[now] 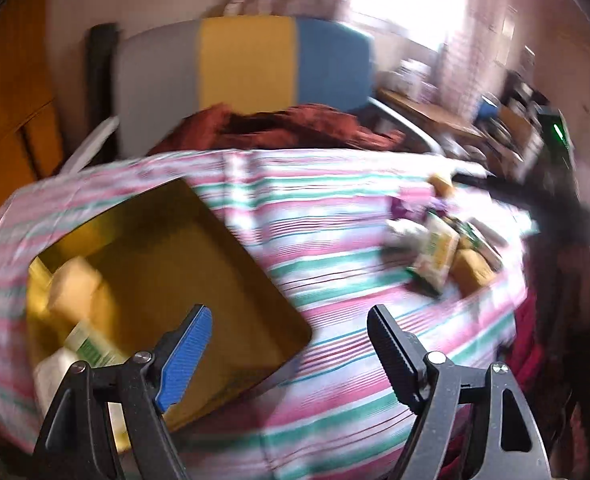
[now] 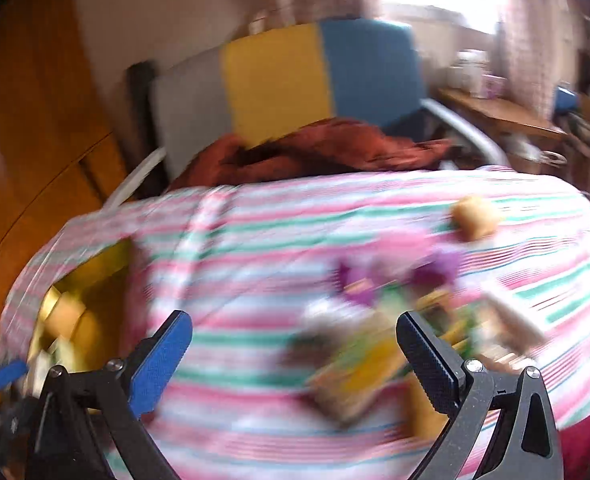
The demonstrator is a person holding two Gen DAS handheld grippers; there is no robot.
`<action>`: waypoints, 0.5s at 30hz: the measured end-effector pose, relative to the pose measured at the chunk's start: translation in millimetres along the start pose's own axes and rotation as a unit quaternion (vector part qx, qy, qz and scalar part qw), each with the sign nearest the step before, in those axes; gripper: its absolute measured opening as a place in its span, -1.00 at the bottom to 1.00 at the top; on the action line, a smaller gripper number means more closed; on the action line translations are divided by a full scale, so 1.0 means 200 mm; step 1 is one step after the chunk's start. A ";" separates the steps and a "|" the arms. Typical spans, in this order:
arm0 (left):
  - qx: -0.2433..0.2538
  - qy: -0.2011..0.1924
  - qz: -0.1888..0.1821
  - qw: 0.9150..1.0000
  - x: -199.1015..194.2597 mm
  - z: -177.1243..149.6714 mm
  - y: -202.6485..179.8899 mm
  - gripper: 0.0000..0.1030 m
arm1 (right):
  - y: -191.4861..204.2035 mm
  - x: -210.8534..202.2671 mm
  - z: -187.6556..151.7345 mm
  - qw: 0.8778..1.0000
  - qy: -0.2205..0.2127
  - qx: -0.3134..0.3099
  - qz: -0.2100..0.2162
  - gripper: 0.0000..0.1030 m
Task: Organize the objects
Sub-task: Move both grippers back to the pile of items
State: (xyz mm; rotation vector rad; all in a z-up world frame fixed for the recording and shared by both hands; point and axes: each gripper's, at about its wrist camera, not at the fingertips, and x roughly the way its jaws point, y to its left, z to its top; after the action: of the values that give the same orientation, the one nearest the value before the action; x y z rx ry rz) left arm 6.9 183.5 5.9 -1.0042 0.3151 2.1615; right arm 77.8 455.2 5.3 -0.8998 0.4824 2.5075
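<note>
Sorting looks partly done, judging by what lies where: yellow tray (image 1: pixel 199 240) sits on the striped cloth (image 1: pixel 335 208) covering the surface, and already holds a few pkts, incl. a pale tan one (image 1: pixel 75 288) and a green-white one (image 1: pixel 91 348), bunched at its near-left corner. Rest of tray is bare. Left tongs (image 1: pixel 289 344) hang just beside the tray's near-right corner, spread wide w/ nothing between them. Well right of the tray, a loose pile of snack pkts (image 1: pixel 439 248) waits on the cloth, approx half a dozen, too blurred to count; one small tan item (image 2: pixel 475 212) lies apart, on the pile's far side. Right tongs (image 2: pixel 295 352) hover over the pile, also spread and empty. So most of the job remains: pile needs moving over to the tray.
</note>
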 end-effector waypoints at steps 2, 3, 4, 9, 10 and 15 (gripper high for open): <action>0.026 0.009 -0.013 1.000 0.08 0.04 -0.10 0.56 | -0.20 0.00 0.07 0.999 -0.021 0.036 -0.032 0.99; 0.033 0.017 -0.016 0.999 0.12 0.06 -0.14 0.53 | -0.30 0.01 0.09 0.997 -0.032 0.061 -0.047 0.99; 0.038 0.026 -0.023 0.999 0.17 0.07 -0.18 0.42 | -0.37 0.01 0.10 0.994 -0.038 0.081 -0.055 0.99; 0.040 0.066 -0.061 0.995 0.39 0.12 -0.34 0.31 | -0.70 0.03 0.06 0.972 -0.033 0.223 -0.068 0.99; 0.039 0.071 -0.068 0.994 0.42 0.13 -0.37 0.29 | -0.73 0.02 0.07 0.969 -0.039 0.235 -0.062 0.99; 0.024 0.083 -0.081 0.993 0.57 0.26 -0.41 0.23 | -0.76 0.05 0.06 0.966 -0.020 0.254 -0.043 0.99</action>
State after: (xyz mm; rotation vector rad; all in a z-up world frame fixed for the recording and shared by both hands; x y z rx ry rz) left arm -14.0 325.1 -37.0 -1.1451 0.3495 1.9207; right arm 140.6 592.9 -18.9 -0.6494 0.9905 2.1586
